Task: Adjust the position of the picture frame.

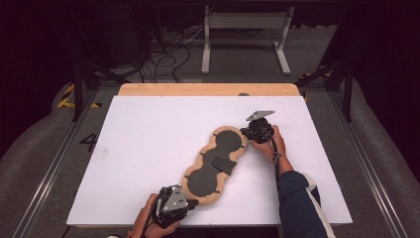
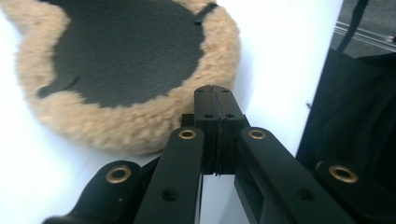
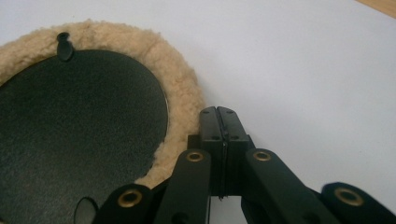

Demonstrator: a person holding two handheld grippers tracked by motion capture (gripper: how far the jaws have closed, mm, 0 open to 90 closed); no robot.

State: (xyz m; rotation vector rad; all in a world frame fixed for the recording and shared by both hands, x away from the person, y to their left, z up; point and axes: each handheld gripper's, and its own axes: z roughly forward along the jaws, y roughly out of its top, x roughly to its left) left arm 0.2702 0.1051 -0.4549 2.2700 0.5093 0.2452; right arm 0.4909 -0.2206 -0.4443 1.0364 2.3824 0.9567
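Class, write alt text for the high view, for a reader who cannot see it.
A long fleece-edged pad with black panels lies slantwise on a white table. A person's left gripper, jaws shut, sits at its near end, and the right gripper, also shut, at its far end. Neither grips the pad.

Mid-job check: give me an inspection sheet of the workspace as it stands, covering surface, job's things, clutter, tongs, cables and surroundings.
Surface: white sheet over a wooden table, flat.
Job's things: one long tan fleece pad with black lobed patches, lying diagonally; a small dark flap at its middle.
Clutter: nothing seen.
Tongs: left tongs shut, at the pad's near end; right tongs shut, at its far end; neither clamps the fleece, contact unclear.
Cables: dark cable along the right wrist; loose tangle on the floor beyond the table.
Surroundings: grey carpet, white frame legs, yellow-black floor tape.
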